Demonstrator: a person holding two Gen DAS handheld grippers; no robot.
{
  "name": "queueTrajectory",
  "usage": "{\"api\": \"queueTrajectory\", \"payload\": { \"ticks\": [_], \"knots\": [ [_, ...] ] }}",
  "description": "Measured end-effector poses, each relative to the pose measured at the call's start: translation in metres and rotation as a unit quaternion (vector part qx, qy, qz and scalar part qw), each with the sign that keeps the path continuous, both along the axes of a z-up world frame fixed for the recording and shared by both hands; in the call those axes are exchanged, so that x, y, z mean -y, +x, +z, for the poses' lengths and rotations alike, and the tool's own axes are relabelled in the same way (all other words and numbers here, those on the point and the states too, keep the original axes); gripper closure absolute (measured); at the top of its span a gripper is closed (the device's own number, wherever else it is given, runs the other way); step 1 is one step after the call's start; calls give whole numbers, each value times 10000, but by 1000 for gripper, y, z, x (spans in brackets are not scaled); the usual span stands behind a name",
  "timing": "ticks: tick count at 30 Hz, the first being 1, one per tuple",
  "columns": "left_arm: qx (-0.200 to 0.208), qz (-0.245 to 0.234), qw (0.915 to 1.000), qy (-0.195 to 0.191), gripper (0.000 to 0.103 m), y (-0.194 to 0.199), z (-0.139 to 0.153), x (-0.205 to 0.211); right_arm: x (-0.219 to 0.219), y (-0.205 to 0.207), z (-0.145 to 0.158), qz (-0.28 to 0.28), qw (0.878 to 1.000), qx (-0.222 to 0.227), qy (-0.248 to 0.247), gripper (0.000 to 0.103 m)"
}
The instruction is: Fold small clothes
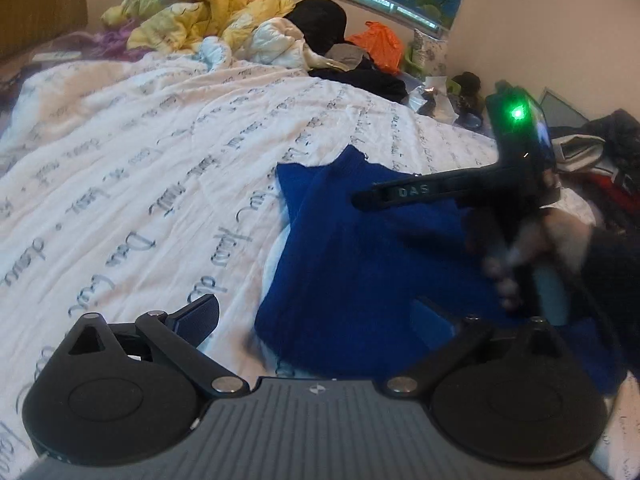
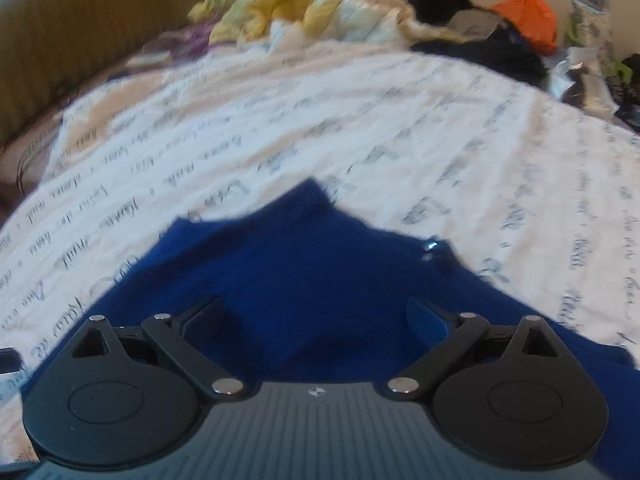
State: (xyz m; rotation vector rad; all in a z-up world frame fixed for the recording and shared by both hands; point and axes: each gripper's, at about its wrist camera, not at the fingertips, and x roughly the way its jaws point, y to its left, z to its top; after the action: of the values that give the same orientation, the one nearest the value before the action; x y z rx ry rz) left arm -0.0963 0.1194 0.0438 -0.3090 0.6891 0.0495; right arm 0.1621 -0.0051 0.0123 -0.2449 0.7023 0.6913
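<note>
A dark blue knitted garment [image 1: 360, 256] lies on the white bedsheet with script print [image 1: 140, 160]. My left gripper [image 1: 316, 316] is open, low over the garment's near left edge; its left finger is over the sheet, its right finger over the blue cloth. In the left wrist view the right gripper [image 1: 404, 194], held by a hand, hovers over the garment's right side. In the right wrist view my right gripper [image 2: 316, 320] is open, both fingers over the blue garment [image 2: 304, 264], holding nothing.
A pile of bedding and clothes sits at the far end: yellow quilt [image 1: 192, 12], black hat [image 1: 320, 20], orange bag [image 1: 380, 46]. More clothes lie at the right [image 1: 600, 160]. A brown headboard [image 2: 80, 40] stands at the left.
</note>
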Motion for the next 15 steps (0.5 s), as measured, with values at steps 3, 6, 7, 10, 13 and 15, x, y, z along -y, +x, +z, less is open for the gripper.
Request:
{"api": "queueTrajectory", "payload": {
  "ticks": [3, 6, 7, 10, 13, 15],
  "knots": [
    [-131, 35, 9988, -466, 2, -8, -6, -8, -6, 16, 6, -183, 9998, -88, -26, 0],
    [-136, 67, 9962, -853, 2, -8, -10, -14, -9, 11, 23, -435, 9984, -333, -124, 0],
    [-133, 78, 9945, -1039, 2, -7, -11, -17, -4, 4, 31, -399, 9983, -391, 175, 0],
    [-36, 255, 9837, -1777, 2, -4, -15, -26, -7, -1, 43, 86, 9923, -823, 924, 0],
    [-35, 424, 9728, -2278, 2, 1, -17, -30, -45, 5, 18, 355, 9899, -1295, 460, 0],
    [-16, 574, 9661, -2517, 2, 1, -18, -32, -68, -9, 10, 484, 9982, -337, -79, 0]
  ]
}}
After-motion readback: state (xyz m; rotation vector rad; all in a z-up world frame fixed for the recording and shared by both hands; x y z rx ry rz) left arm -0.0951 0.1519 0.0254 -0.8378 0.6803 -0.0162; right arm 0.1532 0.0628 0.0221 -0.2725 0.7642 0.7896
